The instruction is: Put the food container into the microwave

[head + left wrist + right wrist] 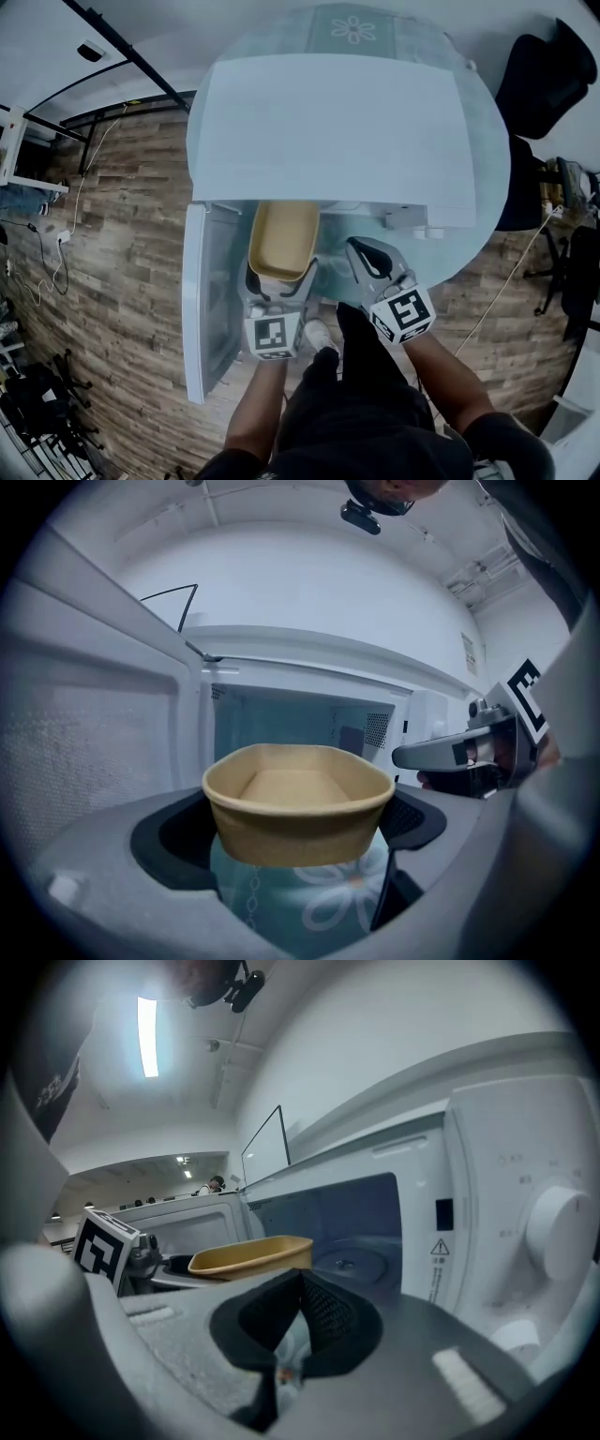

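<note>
The left gripper (281, 274) holds the tan food container (284, 239) by its sides with fingers (178, 841) spread wide, at the mouth of the white microwave (328, 131). The glass turntable (347, 1262) lies inside beyond the container. The door (202, 300) hangs open on the left. The right gripper (364, 253) hovers just beside the container, fingers together and empty, before the control knob (562, 1232). The microwave sits on a round surface (473, 220) above the wooden floor (122, 234).

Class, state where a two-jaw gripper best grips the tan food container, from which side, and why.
Grip the food container across its narrow near end, one jaw outside each side wall below the rim, approaching level from the end opposite the microwave. Being oblong, it likely fits the jaws only widthwise.
</note>
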Demonstrator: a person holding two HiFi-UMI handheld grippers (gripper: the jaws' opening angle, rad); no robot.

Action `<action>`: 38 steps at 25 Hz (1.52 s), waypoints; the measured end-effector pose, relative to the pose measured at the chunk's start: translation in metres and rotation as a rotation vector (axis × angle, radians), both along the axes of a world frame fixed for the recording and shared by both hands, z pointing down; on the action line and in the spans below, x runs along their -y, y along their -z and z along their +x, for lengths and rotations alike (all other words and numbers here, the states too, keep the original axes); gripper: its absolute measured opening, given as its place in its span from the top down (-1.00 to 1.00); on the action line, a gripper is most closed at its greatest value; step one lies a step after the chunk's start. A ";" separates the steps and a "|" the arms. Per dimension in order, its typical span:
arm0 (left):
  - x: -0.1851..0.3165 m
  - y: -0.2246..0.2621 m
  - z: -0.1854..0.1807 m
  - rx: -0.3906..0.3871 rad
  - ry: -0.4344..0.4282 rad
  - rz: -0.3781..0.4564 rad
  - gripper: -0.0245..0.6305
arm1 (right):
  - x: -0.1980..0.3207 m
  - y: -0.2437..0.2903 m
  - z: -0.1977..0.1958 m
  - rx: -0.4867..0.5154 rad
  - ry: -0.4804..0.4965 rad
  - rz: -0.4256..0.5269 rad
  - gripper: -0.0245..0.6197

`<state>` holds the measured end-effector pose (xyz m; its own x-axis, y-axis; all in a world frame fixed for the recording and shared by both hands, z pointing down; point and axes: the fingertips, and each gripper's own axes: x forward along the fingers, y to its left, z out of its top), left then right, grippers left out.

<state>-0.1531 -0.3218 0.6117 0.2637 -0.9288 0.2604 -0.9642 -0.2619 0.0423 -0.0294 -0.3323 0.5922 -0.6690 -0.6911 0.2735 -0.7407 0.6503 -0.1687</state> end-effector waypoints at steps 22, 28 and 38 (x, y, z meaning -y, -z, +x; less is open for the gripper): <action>0.077 -0.041 0.010 0.006 0.013 -0.053 -0.69 | 0.040 -0.039 -0.013 -0.039 0.080 0.003 0.92; 0.096 -0.040 0.014 -0.019 0.004 -0.048 -0.70 | 0.043 -0.043 -0.014 -0.020 0.057 -0.012 0.92; 0.120 -0.047 0.022 0.037 0.008 -0.090 -0.69 | 0.048 -0.048 -0.011 -0.001 0.020 -0.029 0.92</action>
